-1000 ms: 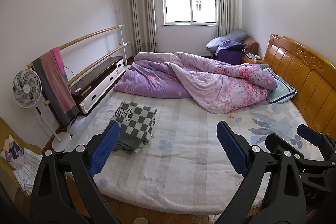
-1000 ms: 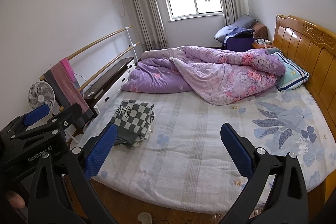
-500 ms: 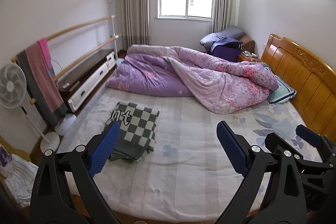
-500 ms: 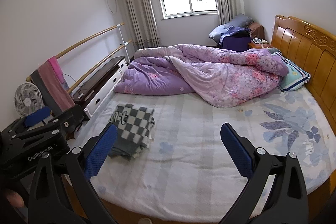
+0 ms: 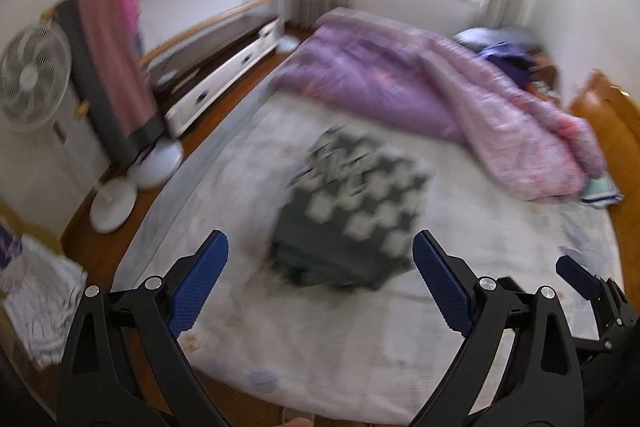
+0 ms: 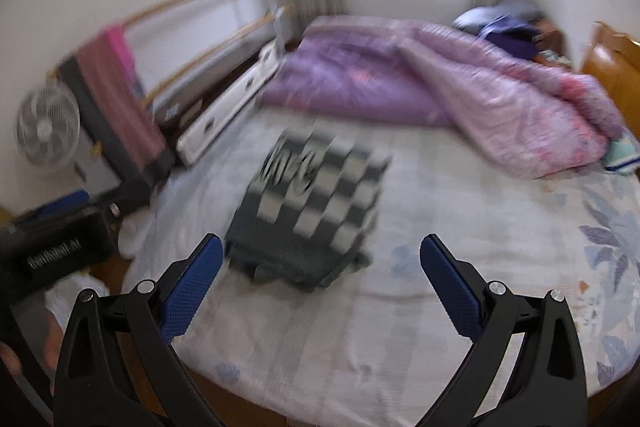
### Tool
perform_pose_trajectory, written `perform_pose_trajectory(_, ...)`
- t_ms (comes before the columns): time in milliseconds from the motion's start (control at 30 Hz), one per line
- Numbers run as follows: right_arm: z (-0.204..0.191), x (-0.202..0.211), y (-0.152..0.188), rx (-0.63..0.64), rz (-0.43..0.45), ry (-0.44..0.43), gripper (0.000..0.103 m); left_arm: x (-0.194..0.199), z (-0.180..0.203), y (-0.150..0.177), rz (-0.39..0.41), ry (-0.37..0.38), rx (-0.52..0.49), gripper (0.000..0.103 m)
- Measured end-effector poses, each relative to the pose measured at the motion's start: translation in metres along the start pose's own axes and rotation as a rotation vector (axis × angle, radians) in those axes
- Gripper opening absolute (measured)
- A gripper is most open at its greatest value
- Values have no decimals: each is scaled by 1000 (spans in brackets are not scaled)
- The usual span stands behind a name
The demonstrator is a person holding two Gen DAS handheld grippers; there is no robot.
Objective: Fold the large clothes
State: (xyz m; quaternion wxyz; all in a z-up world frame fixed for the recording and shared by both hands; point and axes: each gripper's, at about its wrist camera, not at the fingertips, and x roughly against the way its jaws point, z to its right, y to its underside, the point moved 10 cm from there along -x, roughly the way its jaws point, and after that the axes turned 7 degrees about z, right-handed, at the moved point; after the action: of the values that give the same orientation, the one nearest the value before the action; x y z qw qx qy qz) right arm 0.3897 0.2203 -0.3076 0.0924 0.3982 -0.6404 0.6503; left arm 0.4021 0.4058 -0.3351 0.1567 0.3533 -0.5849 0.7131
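Note:
A folded grey-and-white checkered garment lies on the pale bed sheet, near the bed's left side; it also shows in the right wrist view. Both views are motion-blurred. My left gripper is open and empty, above the bed's near edge, just short of the garment. My right gripper is open and empty, also just short of it. The left gripper's body shows at the left of the right wrist view, and the right gripper's at the right of the left wrist view.
A crumpled purple duvet covers the far half of the bed. A wooden headboard is on the right. On the left stand a white fan, a rail with a pink-and-grey towel and a low cabinet.
Both grippers have moved forward and tilted down toward the checkered garment, which now looks much larger and nearer. Both stay open. The garment has not moved.

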Motion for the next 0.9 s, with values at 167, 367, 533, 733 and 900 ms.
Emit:
perform_pose_trajectory(167,-74,-116,70,146,-182,-60,95,-94,-100,66,-154,-140,68,94)
perform_pose_trajectory(367,-146,-230,174,356,-362,-172,95,-193,-184,158,-284,-214,168,94)
perform_pose_trajectory(533,-173,-297,227,482,-426,-203,95,-251,-215,222,-363,-235,161,94)
perform_pose_trajectory(733,-188,-329,249,528,-358,-238,96,-290,-234,218,-209,-315,157,94)
perform_pose_trajectory(900,-188,-343,264,603,-248,-216,96,-316,-249,232,-204,-364,250,94)
